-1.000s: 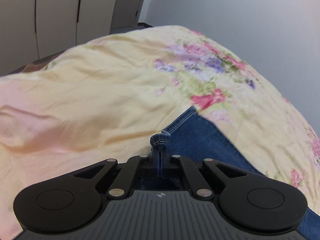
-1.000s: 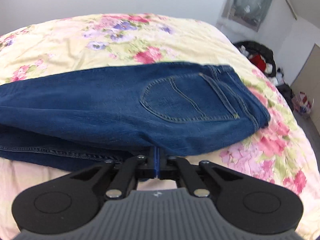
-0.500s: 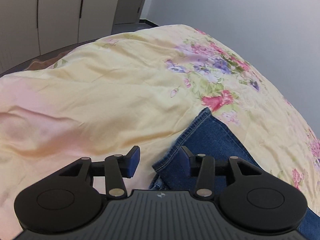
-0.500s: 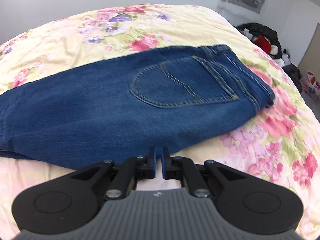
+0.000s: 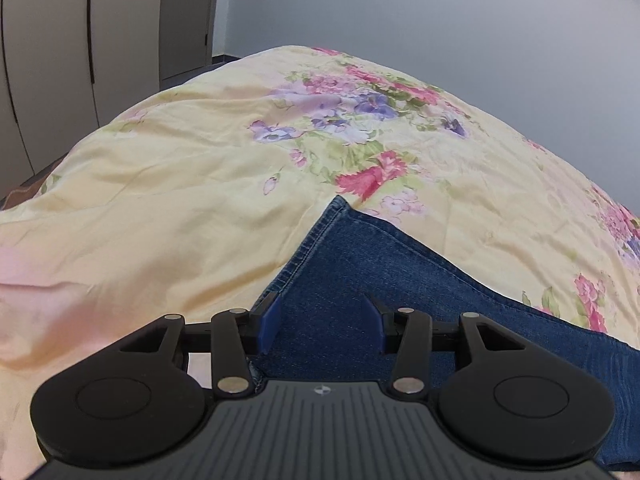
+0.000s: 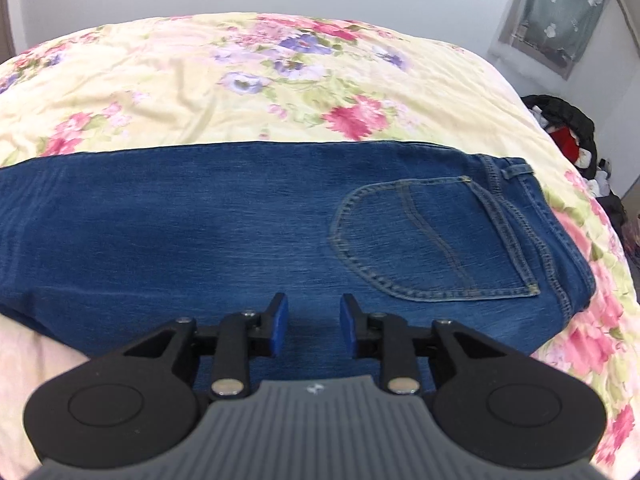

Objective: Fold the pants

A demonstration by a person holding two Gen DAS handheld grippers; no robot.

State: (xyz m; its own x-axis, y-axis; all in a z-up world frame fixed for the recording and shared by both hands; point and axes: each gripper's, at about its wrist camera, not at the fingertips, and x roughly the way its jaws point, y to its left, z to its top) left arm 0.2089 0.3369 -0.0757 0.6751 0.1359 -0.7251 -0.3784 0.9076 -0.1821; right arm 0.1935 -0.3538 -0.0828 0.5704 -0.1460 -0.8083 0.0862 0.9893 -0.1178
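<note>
The left claw (image 5: 322,326) stands with its jaws apart, nothing pinched between them, over the hem end of the jeans (image 5: 400,280). Its jaws have just been opening. The right claw (image 6: 312,324) also has its jaws parted with nothing between them, narrower than the left, and they too have just been opening. It hangs over the near edge of the jeans, below the back pocket (image 6: 432,236).

The jeans lie flat across the bed (image 6: 168,80), folded lengthwise with one leg on the other, the waistband to the right in the right view and the hem corner pointing away in the left view. Beyond them spreads a yellow floral cover (image 5: 180,184), rumpled in places. Further off are a grey wall and cupboard doors (image 5: 80,40).

The lengthwise fold looks done; a crosswise fold likely remains. Risk: a claw closing on only the top layer would drag the legs out of line, and the soft, creased cover could bunch up into the grip.
</note>
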